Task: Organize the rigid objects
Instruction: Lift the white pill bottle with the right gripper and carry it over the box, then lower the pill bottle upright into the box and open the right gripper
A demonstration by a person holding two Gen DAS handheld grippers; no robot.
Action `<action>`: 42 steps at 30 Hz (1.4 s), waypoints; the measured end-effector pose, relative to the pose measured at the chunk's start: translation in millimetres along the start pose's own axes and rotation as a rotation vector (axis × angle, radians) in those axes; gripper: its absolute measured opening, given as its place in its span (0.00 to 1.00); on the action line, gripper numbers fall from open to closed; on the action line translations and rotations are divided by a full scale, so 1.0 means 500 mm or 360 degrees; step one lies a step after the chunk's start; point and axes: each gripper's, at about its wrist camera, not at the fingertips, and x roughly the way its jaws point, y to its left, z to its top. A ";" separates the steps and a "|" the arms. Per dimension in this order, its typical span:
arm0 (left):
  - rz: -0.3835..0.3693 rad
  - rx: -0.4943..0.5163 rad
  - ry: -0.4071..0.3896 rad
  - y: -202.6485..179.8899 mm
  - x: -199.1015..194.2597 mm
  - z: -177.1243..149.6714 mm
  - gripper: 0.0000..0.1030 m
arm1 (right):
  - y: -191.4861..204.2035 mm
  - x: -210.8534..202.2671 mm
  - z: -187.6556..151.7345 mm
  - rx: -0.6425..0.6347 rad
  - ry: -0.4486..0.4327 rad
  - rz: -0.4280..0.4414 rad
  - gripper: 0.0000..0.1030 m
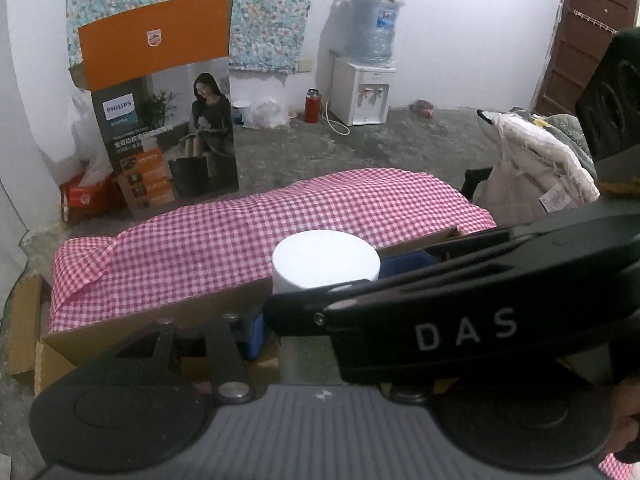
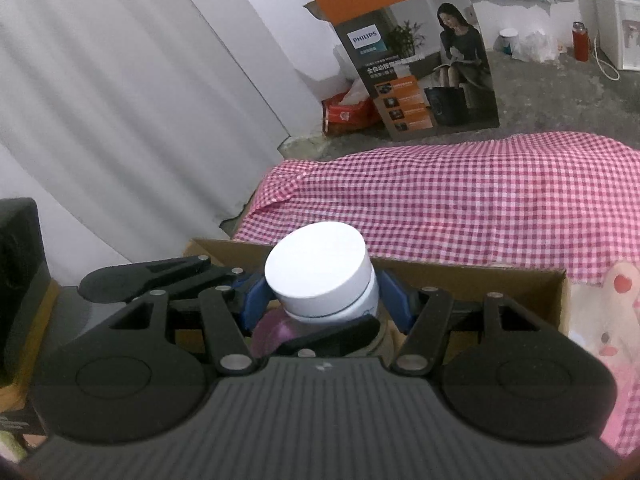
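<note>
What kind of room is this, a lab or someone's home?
Most likely a plain room in a home, not a lab. A water dispenser with a big bottle stands on a bare concrete floor, a floral cloth hangs on the wall, and a pink checked cloth covers a low surface.

White walls, a grey floor (image 1: 400,140), a water cooler (image 1: 366,92) at one o'clock, a brown door (image 1: 580,36) at two.

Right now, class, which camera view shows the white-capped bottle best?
The right wrist view: the white-capped bottle sits centred between the right tool's blue pads, showing cap, neck and purple body. The left wrist view shows only its cap; the other tool hides the rest.
</note>
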 end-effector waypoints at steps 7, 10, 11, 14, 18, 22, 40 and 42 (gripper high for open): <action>-0.0004 -0.0004 0.0023 -0.003 0.003 0.000 0.53 | -0.007 0.005 0.002 0.0018 0.0013 0.0017 0.57; -0.0005 0.0003 0.0030 -0.003 0.001 -0.002 0.53 | -0.007 0.005 0.001 0.0020 0.0009 0.0021 0.57; -0.0005 0.0006 0.0034 -0.004 0.001 -0.002 0.53 | -0.007 0.006 -0.001 0.0021 0.0009 0.0022 0.58; -0.0011 0.0005 0.0047 -0.005 -0.003 -0.005 0.54 | -0.004 0.006 -0.004 0.0023 0.0012 0.0018 0.59; -0.0010 0.0013 0.0042 -0.009 -0.011 -0.007 0.57 | 0.000 0.005 -0.006 0.0026 0.0004 0.0028 0.59; -0.0028 0.0019 0.0043 -0.017 -0.024 -0.009 0.63 | 0.007 0.001 -0.005 0.0013 -0.0011 0.0018 0.60; 0.0018 0.0225 -0.0331 -0.087 -0.308 -0.101 0.86 | 0.122 -0.314 -0.087 -0.0179 -0.0491 0.0042 0.90; 0.0043 0.0215 -0.0398 -0.093 -0.347 -0.128 0.90 | 0.137 -0.364 -0.112 -0.0217 -0.0559 0.0031 0.99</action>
